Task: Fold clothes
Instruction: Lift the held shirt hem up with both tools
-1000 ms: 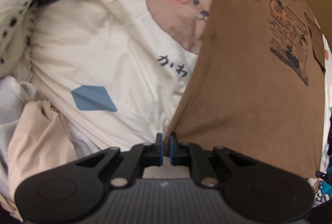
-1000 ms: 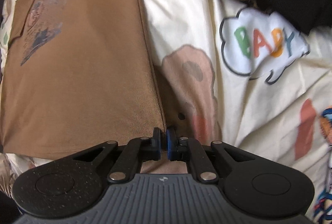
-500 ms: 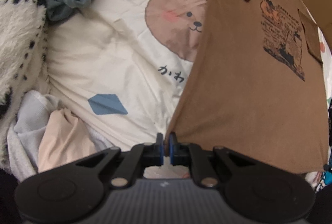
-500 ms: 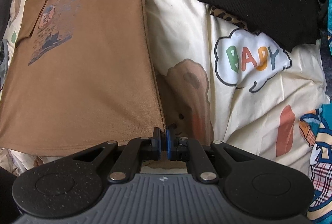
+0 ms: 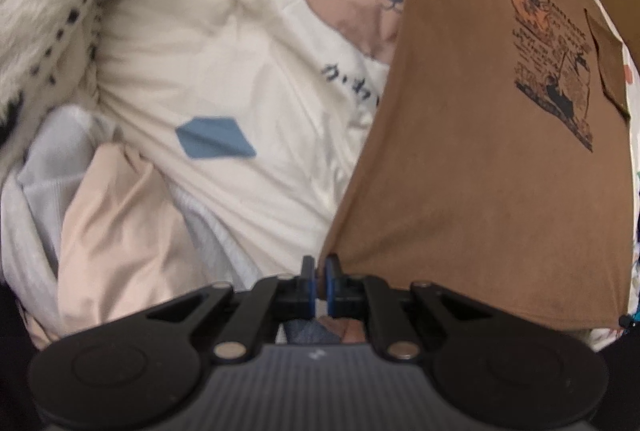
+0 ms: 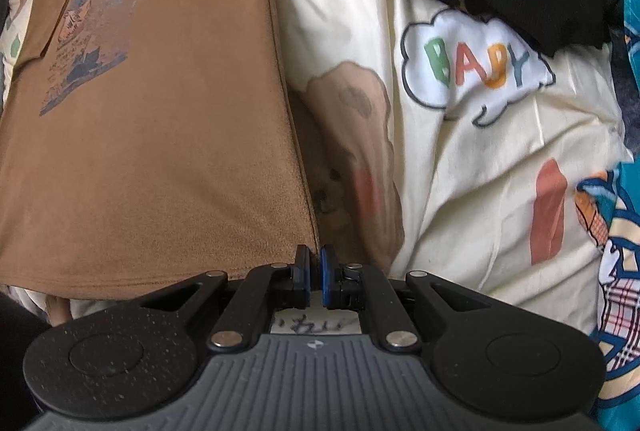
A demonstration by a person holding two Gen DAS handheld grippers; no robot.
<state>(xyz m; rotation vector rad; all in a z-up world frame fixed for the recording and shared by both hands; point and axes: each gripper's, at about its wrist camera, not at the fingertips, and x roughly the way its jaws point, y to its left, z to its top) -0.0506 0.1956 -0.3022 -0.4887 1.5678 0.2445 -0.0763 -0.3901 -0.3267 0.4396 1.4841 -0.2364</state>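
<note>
Pinching brown T-shirt (image 5: 480,171) hem corners, left tool (image 5: 319,271), right tool (image 6: 313,263), over cream cartoon bedsheet (image 6: 460,159), clothes heaped around

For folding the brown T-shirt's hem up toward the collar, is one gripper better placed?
Neither: left gripper and right gripper each pinch a hem corner of the brown T-shirt; they should move together.

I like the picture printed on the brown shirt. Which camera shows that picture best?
The left wrist view: the print on the brown shirt looks dark and sharp there. In the right wrist view the print sits off to the side, paler and washed out.
</note>
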